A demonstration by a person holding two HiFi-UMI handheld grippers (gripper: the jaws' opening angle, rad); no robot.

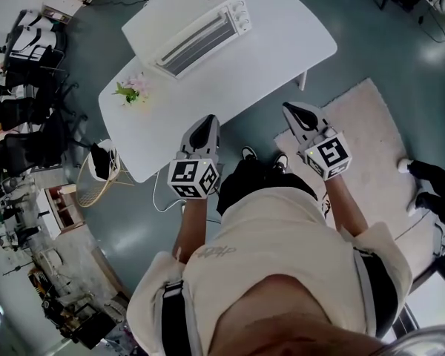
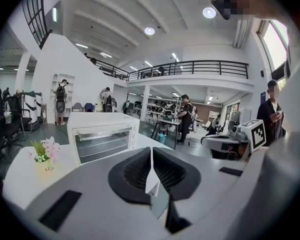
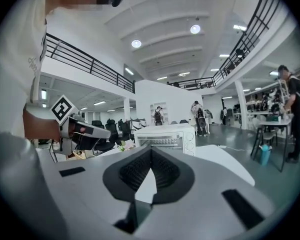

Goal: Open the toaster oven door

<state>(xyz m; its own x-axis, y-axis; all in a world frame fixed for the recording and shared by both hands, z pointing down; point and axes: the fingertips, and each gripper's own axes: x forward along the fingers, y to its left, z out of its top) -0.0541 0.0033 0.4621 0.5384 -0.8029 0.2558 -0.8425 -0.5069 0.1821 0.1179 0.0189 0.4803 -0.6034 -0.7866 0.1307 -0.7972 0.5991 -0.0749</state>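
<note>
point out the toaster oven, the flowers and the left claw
toaster oven (image 1: pixel 196 44), head view, on its front glass
flowers (image 1: pixel 136 87), head view, on the pink blooms
left claw (image 2: pixel 151 151), left gripper view, between its closed fingertips

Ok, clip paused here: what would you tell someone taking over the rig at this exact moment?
Left gripper: jaws shut, empty, held at the near edge of the white table.
Right gripper: jaws shut, empty, just off that edge.
Toaster oven: at the table's far side, flowers beside it. Its door is closed.
Done: nothing yet.
Left: reach across, take the handle along the door's top and pull it open.
</note>
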